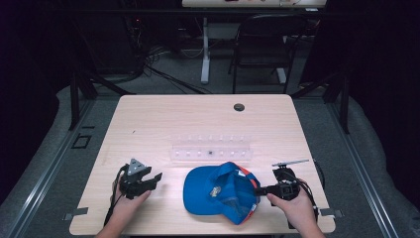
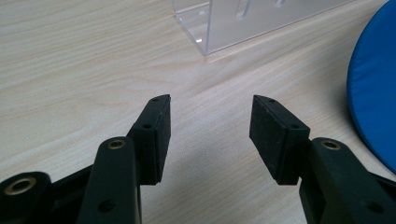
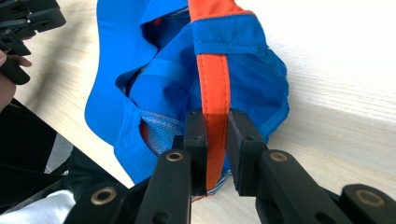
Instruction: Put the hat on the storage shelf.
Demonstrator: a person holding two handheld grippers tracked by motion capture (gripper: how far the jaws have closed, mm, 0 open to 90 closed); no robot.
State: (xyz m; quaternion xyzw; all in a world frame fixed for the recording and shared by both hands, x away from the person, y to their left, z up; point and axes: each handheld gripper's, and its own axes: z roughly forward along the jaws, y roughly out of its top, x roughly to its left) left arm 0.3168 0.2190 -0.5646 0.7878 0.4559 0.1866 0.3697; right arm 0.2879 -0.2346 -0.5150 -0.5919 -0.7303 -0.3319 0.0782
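Observation:
A blue cap (image 1: 220, 191) lies upside down on the wooden table (image 1: 163, 119), near the front edge at the middle. Its orange back strap (image 3: 213, 79) runs between the jaws of my right gripper (image 3: 215, 140), which is shut on it at the cap's right side (image 1: 257, 190). My left gripper (image 1: 156, 177) rests to the left of the cap, a little apart from the brim. In the left gripper view its jaws stand open (image 2: 210, 126) over bare wood, and the cap's blue brim (image 2: 373, 84) shows at the right edge.
A clear plastic rack (image 1: 210, 151) stands just behind the cap, and its corner (image 2: 205, 28) is ahead of the left gripper. A round cable hole (image 1: 239, 107) sits at the table's far side. Beyond the table stand a folding chair (image 1: 262, 44) and a desk leg.

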